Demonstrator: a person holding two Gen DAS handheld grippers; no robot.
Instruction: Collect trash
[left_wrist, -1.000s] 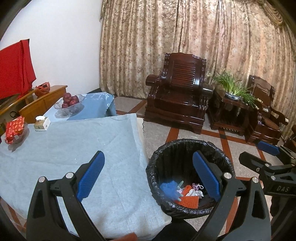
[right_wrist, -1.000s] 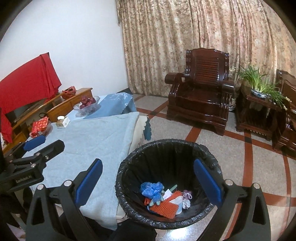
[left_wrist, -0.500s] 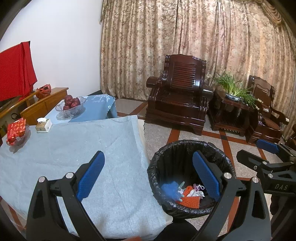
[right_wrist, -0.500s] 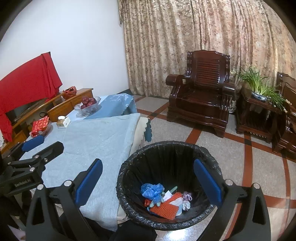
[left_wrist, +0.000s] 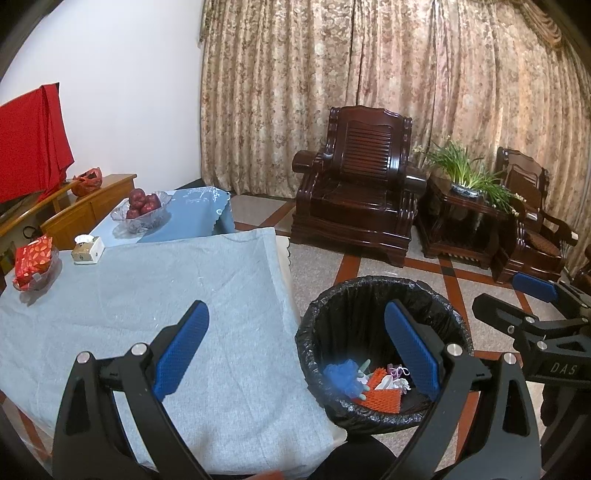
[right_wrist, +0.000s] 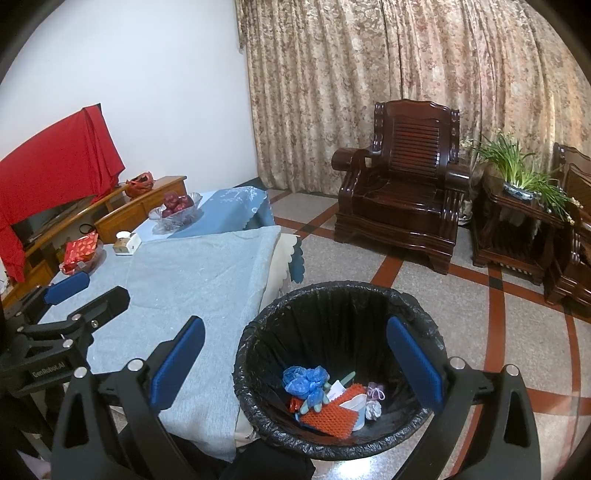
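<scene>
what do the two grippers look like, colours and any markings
Both are matt black plastic frames with triangular cut-outs and silver bolt heads. Each finger carries a long blue textured pad. The left gripper shows white lettering "GenRobot.AI" on its body in the right wrist view; the right gripper shows "DAS" in the left wrist view. No cables, hands or sleeves show.

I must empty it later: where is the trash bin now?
The trash bin stands on the floor beside the table corner, low and central in the right wrist view.
</scene>
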